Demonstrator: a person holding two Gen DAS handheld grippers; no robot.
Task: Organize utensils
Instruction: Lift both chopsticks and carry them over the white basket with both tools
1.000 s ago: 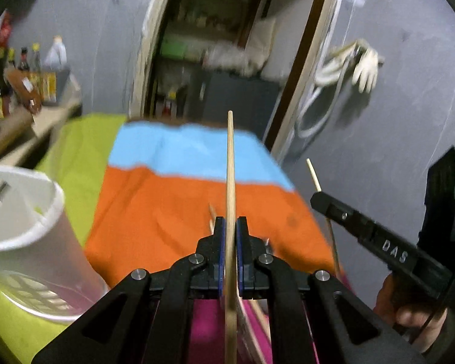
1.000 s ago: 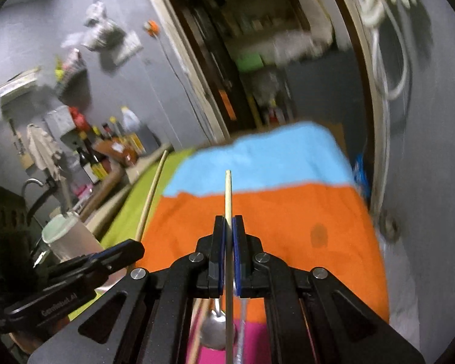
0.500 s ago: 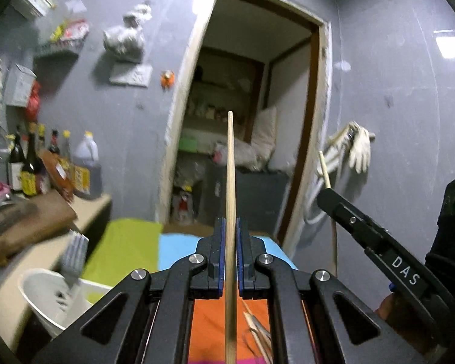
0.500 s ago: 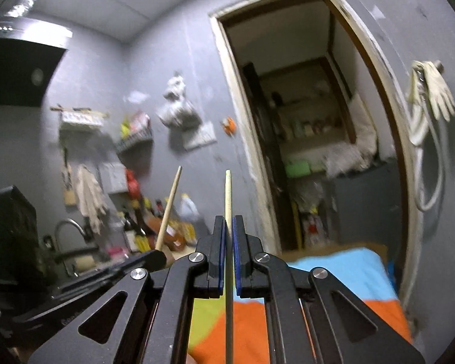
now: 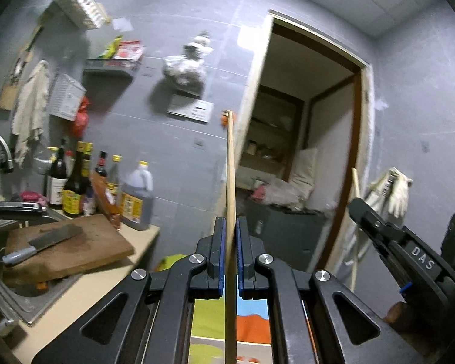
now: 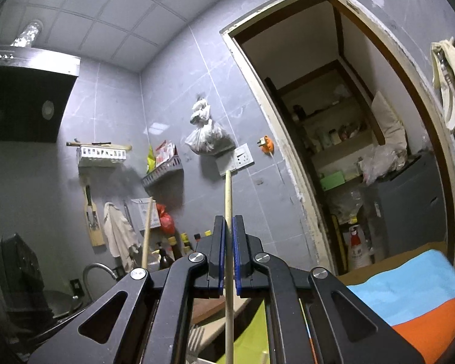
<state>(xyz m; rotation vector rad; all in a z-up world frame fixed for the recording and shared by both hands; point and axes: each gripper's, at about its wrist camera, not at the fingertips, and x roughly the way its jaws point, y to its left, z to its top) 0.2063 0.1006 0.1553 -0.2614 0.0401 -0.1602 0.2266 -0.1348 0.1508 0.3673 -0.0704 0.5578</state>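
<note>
My left gripper (image 5: 230, 227) is shut on a long wooden chopstick (image 5: 230, 166) that runs straight out between its blue pads toward the wall. In the same view my right gripper (image 5: 361, 209) comes in from the right, shut on a second wooden chopstick (image 5: 355, 182). The right wrist view shows that gripper (image 6: 227, 221) clamped on its chopstick (image 6: 227, 194), with the left one's chopstick (image 6: 147, 230) slanting up at the left. Both grippers point about level, above the striped cloth (image 6: 409, 303), which shows only low in both views (image 5: 251, 324).
A wooden cutting board (image 5: 85, 251) with a cleaver (image 5: 42, 242) lies over the sink (image 5: 18, 300) at the left. Sauce bottles (image 5: 75, 182) stand behind it. A doorway (image 5: 303, 166) opens ahead. Wall racks (image 6: 163, 170) and a range hood (image 6: 24, 100) hang on the left wall.
Both grippers have lifted off the striped cloth and tipped up to level, so the wall and doorway now fill the views. Each still holds its chopstick.
</note>
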